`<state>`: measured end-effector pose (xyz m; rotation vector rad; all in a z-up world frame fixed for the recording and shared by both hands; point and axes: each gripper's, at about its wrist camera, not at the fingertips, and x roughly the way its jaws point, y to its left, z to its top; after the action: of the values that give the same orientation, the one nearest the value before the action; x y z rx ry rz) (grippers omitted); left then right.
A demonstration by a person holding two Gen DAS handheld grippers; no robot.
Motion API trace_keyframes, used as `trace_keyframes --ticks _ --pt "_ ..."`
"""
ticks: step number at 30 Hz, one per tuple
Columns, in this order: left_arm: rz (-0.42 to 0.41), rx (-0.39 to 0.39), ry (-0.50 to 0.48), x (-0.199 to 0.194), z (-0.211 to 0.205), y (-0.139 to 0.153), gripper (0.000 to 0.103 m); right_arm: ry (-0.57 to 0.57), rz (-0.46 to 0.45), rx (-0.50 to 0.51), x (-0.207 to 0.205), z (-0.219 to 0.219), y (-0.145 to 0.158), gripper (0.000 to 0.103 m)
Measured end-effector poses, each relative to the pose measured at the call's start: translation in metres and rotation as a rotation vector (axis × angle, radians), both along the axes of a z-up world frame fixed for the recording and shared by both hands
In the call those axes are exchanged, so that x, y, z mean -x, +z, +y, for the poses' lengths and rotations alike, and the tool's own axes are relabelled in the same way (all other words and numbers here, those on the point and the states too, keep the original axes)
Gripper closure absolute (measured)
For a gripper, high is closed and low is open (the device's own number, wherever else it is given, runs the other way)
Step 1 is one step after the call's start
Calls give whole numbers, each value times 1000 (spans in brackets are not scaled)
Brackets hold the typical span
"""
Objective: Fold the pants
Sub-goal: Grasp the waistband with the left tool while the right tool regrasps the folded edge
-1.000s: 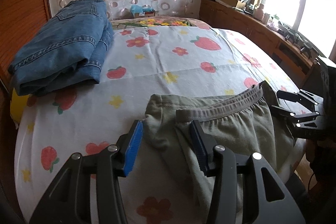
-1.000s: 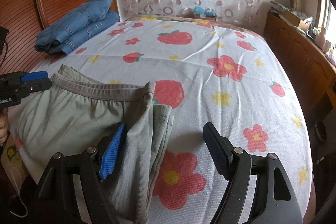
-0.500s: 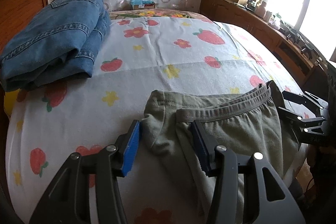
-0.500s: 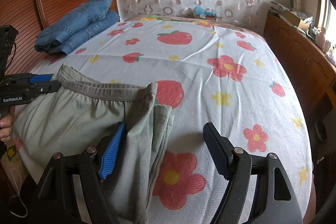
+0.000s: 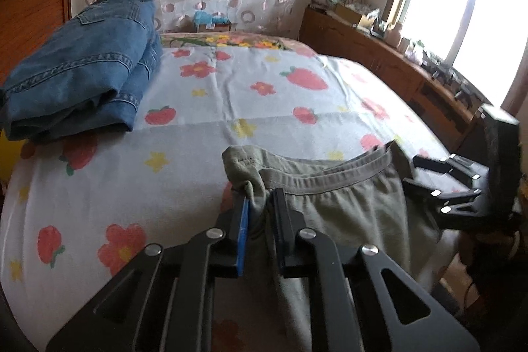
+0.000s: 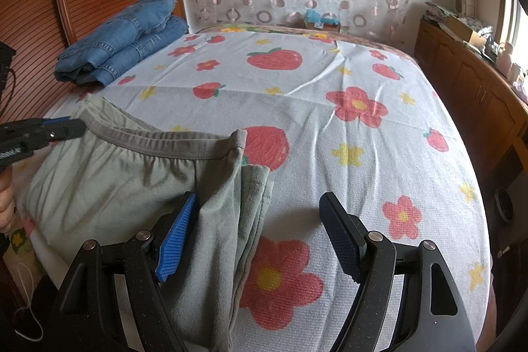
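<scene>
Left claw [image 5: 260, 203] pinching green pants [image 5: 346, 207], right claw [image 6: 257, 233] spread wide

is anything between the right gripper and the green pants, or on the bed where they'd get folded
Nothing visible blocks it. The right gripper is open with the edge of the green pants already between its fingers. The left gripper is shut on the waistband corner. The folded jeans lie far off by the headboard.
</scene>
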<state>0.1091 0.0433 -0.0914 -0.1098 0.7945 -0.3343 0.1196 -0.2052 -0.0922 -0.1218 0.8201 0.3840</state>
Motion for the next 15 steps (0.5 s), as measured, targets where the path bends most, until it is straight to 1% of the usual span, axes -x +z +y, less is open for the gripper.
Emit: trace_keyframes --ticks 8,10,12,15 --pt "-47 -18 -8 10 -10 10 92 2 2 -3 0 0 0 26" --pt "-58 -20 -10 12 -12 13 92 13 14 -9 -2 0 0 26" --pt "-67 -22 -14 13 -14 15 92 29 21 -11 -3 1 2 29" --pt "-77 -20 -16 16 -16 17 92 56 30 -15 -3 4 3 41"
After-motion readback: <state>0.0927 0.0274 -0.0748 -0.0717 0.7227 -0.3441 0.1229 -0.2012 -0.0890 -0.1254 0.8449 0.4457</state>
